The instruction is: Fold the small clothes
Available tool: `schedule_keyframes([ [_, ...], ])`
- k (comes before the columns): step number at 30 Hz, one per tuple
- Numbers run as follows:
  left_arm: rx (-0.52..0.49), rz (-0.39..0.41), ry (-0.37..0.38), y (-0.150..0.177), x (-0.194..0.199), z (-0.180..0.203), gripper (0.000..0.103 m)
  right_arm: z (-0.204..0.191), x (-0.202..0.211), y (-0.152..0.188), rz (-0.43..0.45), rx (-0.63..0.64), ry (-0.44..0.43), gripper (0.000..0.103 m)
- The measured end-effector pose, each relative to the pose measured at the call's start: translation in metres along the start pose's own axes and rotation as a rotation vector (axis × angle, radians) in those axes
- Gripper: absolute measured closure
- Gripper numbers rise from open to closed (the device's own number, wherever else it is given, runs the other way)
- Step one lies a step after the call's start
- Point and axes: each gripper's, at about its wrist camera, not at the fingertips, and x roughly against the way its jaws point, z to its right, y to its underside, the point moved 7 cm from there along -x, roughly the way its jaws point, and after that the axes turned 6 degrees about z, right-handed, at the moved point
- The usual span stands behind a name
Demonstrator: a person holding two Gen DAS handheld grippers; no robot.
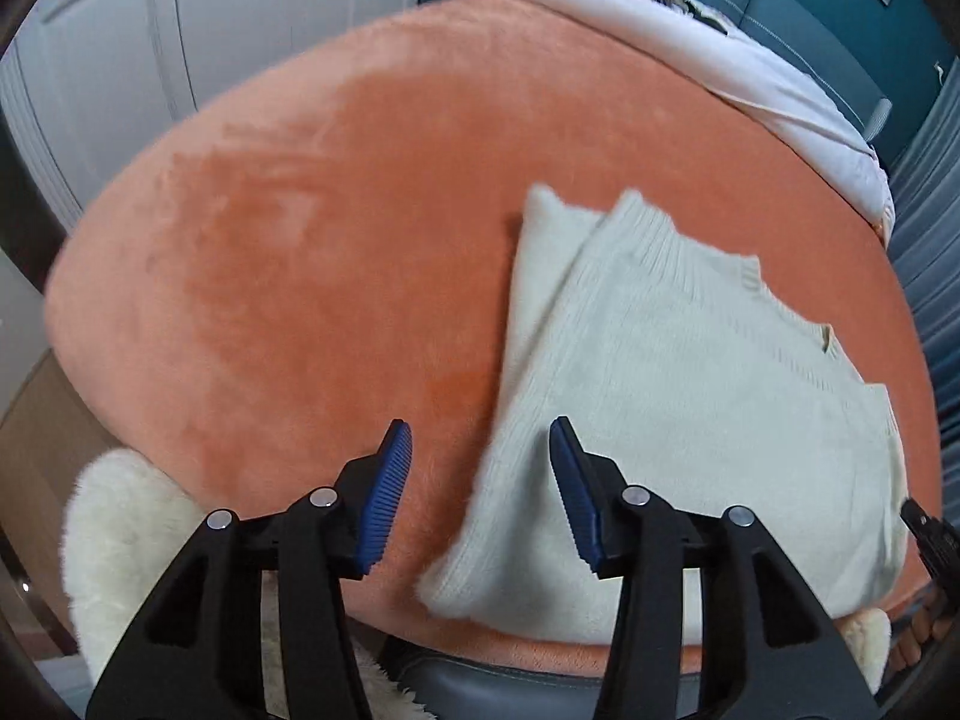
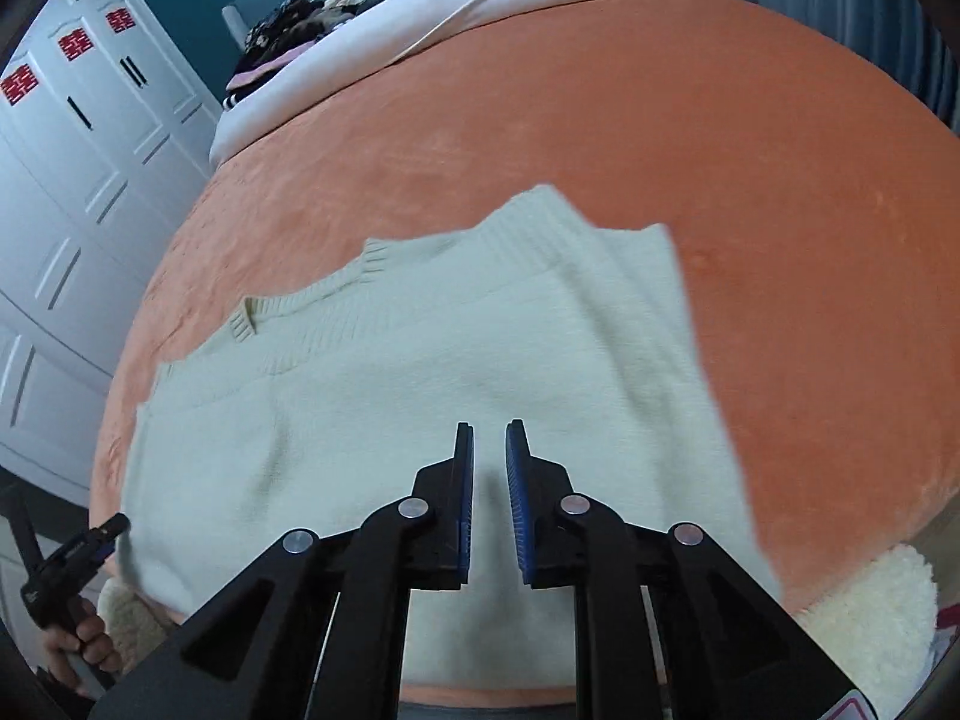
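Note:
A cream knit sweater [image 1: 672, 396] lies flat on the orange blanket [image 1: 336, 228], with one side folded over itself. My left gripper [image 1: 480, 438] is open and empty, held above the sweater's near left edge. In the right wrist view the sweater [image 2: 384, 384] fills the middle, ribbed collar at the far side. My right gripper [image 2: 489, 438] hangs over the sweater's near half with a narrow gap between its blue pads, holding nothing. The left gripper [image 2: 90, 546] also shows at the lower left of the right wrist view, in a hand.
The orange blanket [image 2: 750, 180] covers a bed. A white duvet [image 1: 720, 54] and a pile of dark clothes [image 2: 288, 30] lie at the far end. White fluffy fabric [image 1: 126, 540] hangs at the near edge. White wardrobe doors [image 2: 72, 180] stand beside the bed.

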Motion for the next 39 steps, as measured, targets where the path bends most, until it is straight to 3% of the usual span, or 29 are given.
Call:
schedule_keyframes([
  [2, 0.004, -0.003, 0.010, -0.001, 0.001, 0.007, 0.057, 0.024, -0.010, 0.011, -0.041, 0.042, 0.096, 0.089],
  [3, 0.023, -0.017, 0.023, -0.001, -0.001, 0.010, 0.057, 0.041, -0.022, 0.018, -0.078, 0.040, 0.140, 0.103],
  [6, 0.050, -0.022, 0.065, -0.007, -0.006, 0.017, 0.054, 0.041, -0.010, 0.005, -0.027, -0.072, 0.073, 0.101],
  [7, 0.042, -0.015, 0.065, -0.009, -0.007, 0.021, 0.049, 0.036, -0.003, -0.006, 0.020, -0.086, 0.063, 0.088],
  [8, 0.036, -0.005, 0.061, -0.011, -0.008, 0.025, 0.048, 0.032, 0.000, -0.017, 0.060, -0.087, 0.051, 0.086],
  [9, 0.032, 0.005, 0.066, -0.014, -0.011, 0.029, 0.045, 0.026, -0.004, -0.031, 0.080, -0.079, 0.036, 0.071],
  [10, 0.027, 0.006, 0.072, -0.016, -0.017, 0.033, 0.045, 0.023, -0.013, -0.043, 0.078, -0.068, 0.034, 0.047],
  [11, 0.020, -0.003, 0.062, -0.017, -0.025, 0.037, 0.045, 0.024, -0.024, -0.051, 0.065, -0.056, 0.032, 0.039],
  [12, 0.008, -0.013, 0.046, -0.017, -0.034, 0.042, 0.045, 0.020, -0.044, -0.057, 0.043, -0.037, 0.042, 0.040],
  [13, -0.014, -0.014, 0.014, -0.017, -0.042, 0.045, 0.046, 0.020, -0.062, -0.058, 0.011, -0.017, 0.078, 0.054],
  [14, -0.045, -0.015, -0.035, -0.017, -0.049, 0.045, 0.047, 0.018, -0.081, -0.055, -0.041, 0.010, 0.104, 0.080],
  [15, -0.079, -0.022, -0.078, -0.016, -0.054, 0.046, 0.051, 0.027, -0.080, -0.054, -0.065, 0.022, 0.094, 0.092],
  [16, -0.098, -0.031, -0.104, -0.016, -0.060, 0.043, 0.050, 0.024, -0.072, -0.061, -0.006, 0.016, 0.079, 0.093],
  [18, -0.057, -0.055, -0.089, -0.014, -0.070, 0.033, 0.048, 0.039, -0.060, -0.073, 0.075, -0.069, 0.039, 0.094],
  [20, -0.007, -0.061, -0.063, -0.015, -0.074, 0.026, 0.044, 0.062, -0.088, -0.057, -0.040, -0.148, 0.052, 0.094],
  [22, -0.010, -0.057, -0.069, -0.017, -0.073, 0.026, 0.044, 0.057, -0.083, -0.057, -0.032, -0.148, 0.039, 0.093],
  [23, -0.019, -0.055, -0.078, -0.018, -0.072, 0.027, 0.044, 0.046, -0.068, -0.062, 0.000, -0.130, 0.081, 0.089],
  [24, -0.025, -0.053, -0.084, -0.017, -0.072, 0.028, 0.044, 0.030, -0.050, -0.064, 0.060, -0.115, 0.086, 0.086],
  [25, -0.029, -0.047, -0.090, -0.016, -0.072, 0.028, 0.043, -0.001, -0.031, -0.066, 0.119, -0.088, 0.014, 0.086],
  [26, -0.028, -0.041, -0.096, -0.015, -0.073, 0.028, 0.043, -0.028, -0.019, -0.059, 0.111, -0.053, -0.076, 0.086],
  [29, -0.020, -0.030, -0.121, -0.013, -0.073, 0.028, 0.039, -0.136, -0.035, -0.014, -0.024, 0.100, -0.292, 0.088],
  [30, -0.013, -0.033, -0.124, -0.013, -0.073, 0.028, 0.039, -0.164, -0.043, 0.001, -0.058, 0.150, -0.332, 0.092],
  [32, -0.013, -0.042, -0.124, -0.014, -0.072, 0.026, 0.039, -0.196, -0.063, 0.027, -0.107, 0.241, -0.324, 0.098],
  [35, -0.020, -0.041, -0.115, -0.015, -0.069, 0.018, 0.039, -0.168, -0.081, 0.032, -0.124, 0.170, -0.281, 0.103],
  [37, -0.013, -0.035, -0.094, -0.012, -0.068, 0.013, 0.035, -0.101, -0.065, 0.033, -0.093, 0.078, -0.158, 0.103],
  [39, 0.011, -0.025, -0.068, -0.010, -0.067, 0.010, 0.033, -0.037, -0.052, 0.028, -0.067, -0.061, -0.118, 0.103],
])
